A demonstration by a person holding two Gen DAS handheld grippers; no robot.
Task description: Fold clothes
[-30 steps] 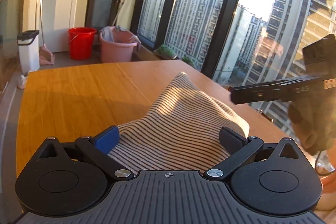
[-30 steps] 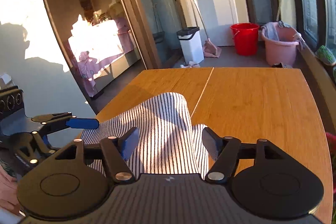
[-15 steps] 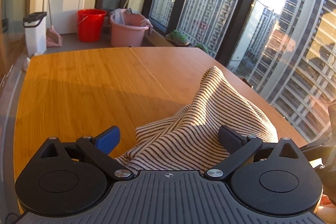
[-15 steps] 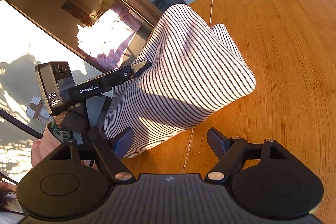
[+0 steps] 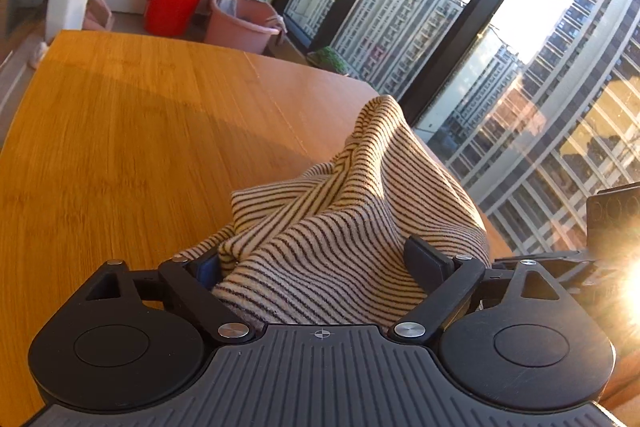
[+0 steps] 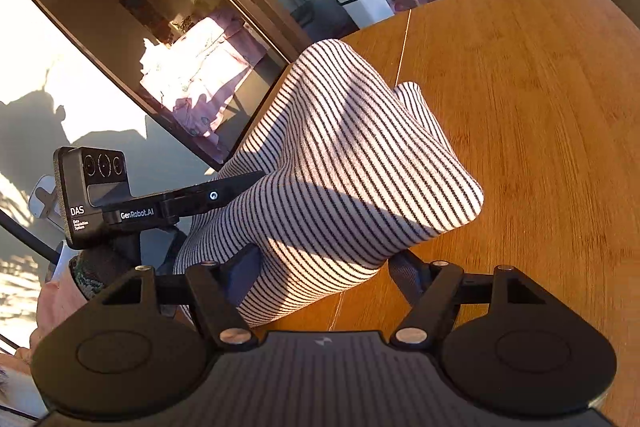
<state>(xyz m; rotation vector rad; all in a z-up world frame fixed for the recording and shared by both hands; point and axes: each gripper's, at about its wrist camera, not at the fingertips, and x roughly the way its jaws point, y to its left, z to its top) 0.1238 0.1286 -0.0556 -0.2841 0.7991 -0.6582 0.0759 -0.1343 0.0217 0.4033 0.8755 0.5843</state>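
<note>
Now both grippers are closing in on the striped garment bunched at the near edge of the wooden table.

The left gripper is narrowing its jaws with cloth between them; its blue pad is half buried, so a firm pinch is hard to call. The right gripper is closing too, its right pad apart from the fabric. Bare tabletop is stretching toward the upper left. Beyond it, a pink basin is holding laundry beside a red bucket.
</note>
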